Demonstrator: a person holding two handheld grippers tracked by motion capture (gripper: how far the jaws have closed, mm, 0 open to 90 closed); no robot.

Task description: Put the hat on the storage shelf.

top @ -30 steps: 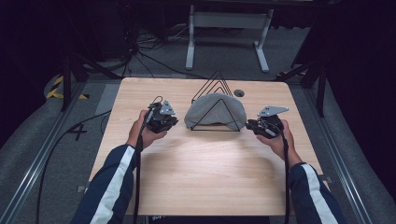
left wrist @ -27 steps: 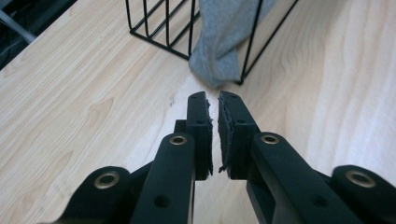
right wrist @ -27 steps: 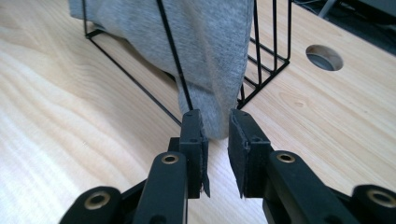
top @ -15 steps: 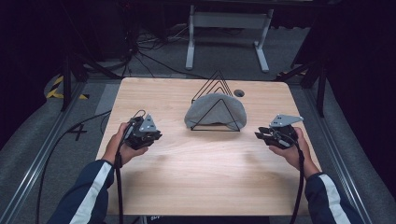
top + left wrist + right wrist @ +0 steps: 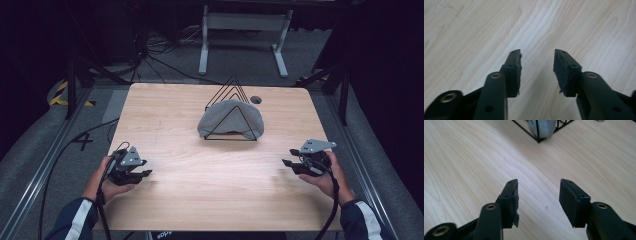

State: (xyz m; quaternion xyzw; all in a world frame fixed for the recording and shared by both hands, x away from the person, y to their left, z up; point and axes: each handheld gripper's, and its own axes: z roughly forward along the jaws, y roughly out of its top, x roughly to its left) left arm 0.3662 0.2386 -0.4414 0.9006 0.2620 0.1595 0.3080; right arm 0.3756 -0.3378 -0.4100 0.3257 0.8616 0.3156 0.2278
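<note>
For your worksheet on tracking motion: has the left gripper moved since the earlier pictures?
Yes. The left gripper has drawn away from the wire rack and grey cloth, toward the table's near left corner, jaws just opening, nothing between them.

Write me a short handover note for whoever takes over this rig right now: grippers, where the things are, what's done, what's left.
Left gripper: near the table's left edge, jaws apart with nothing between them, having just been opening.
Right gripper: near the right edge, jaws likewise apart and empty, just opening.
Grey cloth: draped on the black wire rack at the table's far middle, clear of both grippers.
Done: the cloth sits on the rack and both hands are off it.
Left: nothing obvious; perhaps check the cloth hangs evenly.
</note>
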